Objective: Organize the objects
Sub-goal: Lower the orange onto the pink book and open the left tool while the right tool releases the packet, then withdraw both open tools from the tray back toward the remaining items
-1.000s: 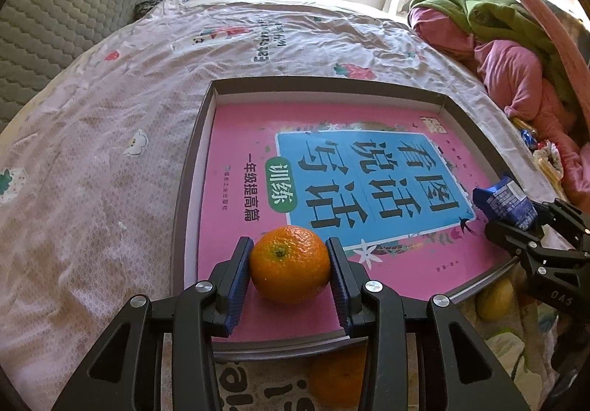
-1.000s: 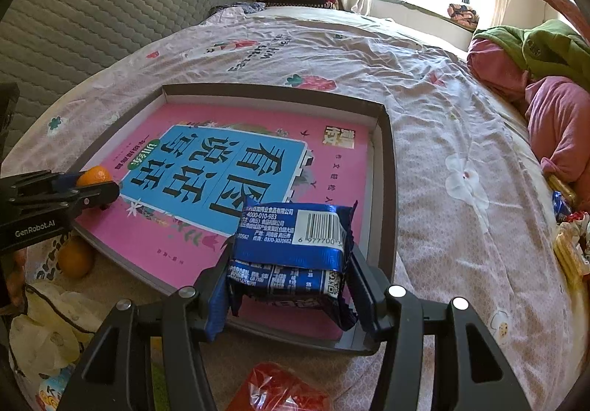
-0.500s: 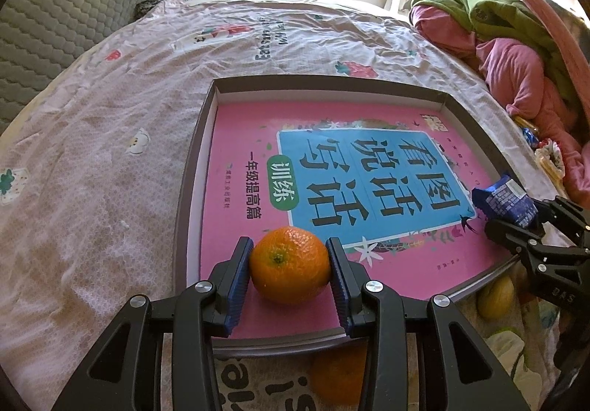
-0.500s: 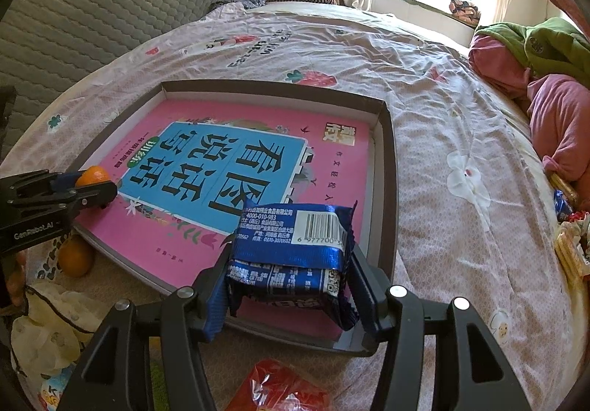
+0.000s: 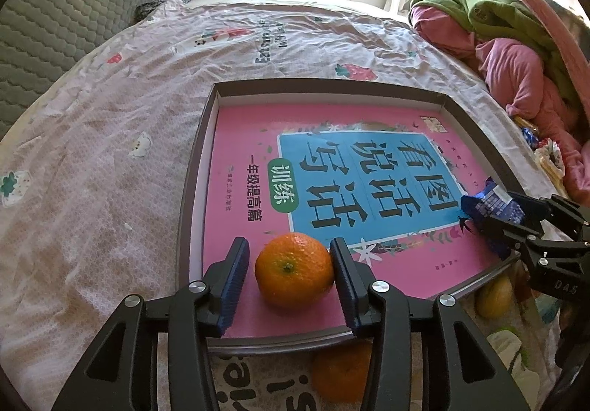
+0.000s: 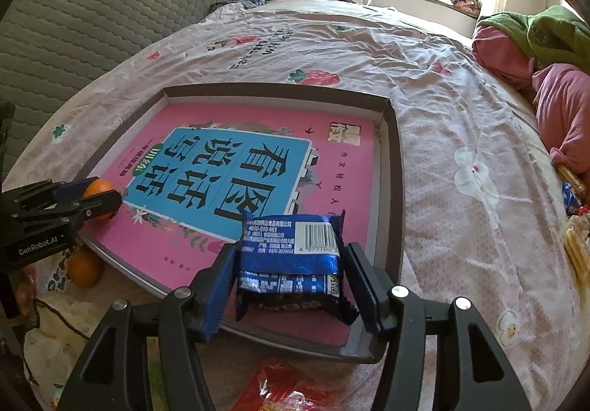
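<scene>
Both sets of jaws have just spread: the left gripper (image 5: 289, 269) now shows a gap beside the orange (image 5: 294, 270), and the right gripper (image 6: 291, 276) stands wide of the blue snack packet (image 6: 293, 256), so both things appear released onto the pink book (image 5: 258, 160) in the tray (image 5: 191, 189) on the bed (image 5: 92, 152). The orange sits by the tray's near left corner, the packet by its near right corner. The left gripper reads "GenRobot.AI", the packet "4000-010-993" beside a barcode, and the book has large Chinese characters.

Black plastic on the left hand-held gripper (image 5: 289, 276), blue ribbed pads (image 5: 236, 285), silver screws (image 5: 379, 287); the right hand-held gripper (image 6: 289, 285) matches, blue-padded, silver-screwed.
</scene>
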Motion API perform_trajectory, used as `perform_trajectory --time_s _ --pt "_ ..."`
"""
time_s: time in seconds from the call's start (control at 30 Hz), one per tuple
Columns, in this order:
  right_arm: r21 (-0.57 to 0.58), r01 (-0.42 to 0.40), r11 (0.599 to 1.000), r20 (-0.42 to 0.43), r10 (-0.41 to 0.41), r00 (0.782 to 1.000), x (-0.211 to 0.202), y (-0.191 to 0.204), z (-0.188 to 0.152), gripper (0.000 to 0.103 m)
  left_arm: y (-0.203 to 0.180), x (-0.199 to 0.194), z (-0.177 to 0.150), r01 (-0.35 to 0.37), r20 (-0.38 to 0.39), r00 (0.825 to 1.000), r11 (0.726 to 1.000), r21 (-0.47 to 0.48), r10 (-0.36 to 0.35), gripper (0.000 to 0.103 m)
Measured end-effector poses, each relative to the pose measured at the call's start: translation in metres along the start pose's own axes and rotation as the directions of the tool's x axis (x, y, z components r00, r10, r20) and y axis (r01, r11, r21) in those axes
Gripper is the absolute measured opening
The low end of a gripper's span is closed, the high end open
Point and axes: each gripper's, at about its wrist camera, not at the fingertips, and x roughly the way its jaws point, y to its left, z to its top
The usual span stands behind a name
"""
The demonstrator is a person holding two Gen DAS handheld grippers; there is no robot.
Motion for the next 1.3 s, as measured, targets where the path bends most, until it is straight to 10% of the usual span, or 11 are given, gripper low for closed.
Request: perform_trajectory --time_s 1.3 --pt "-0.012 -0.002 1.0 0.152 0.004 0.988 -0.045 0.012 0.005 0.059 -0.004 -0.068 0.002 -0.004 0.177 0.984 1.0 0.014 0.001 0.071"
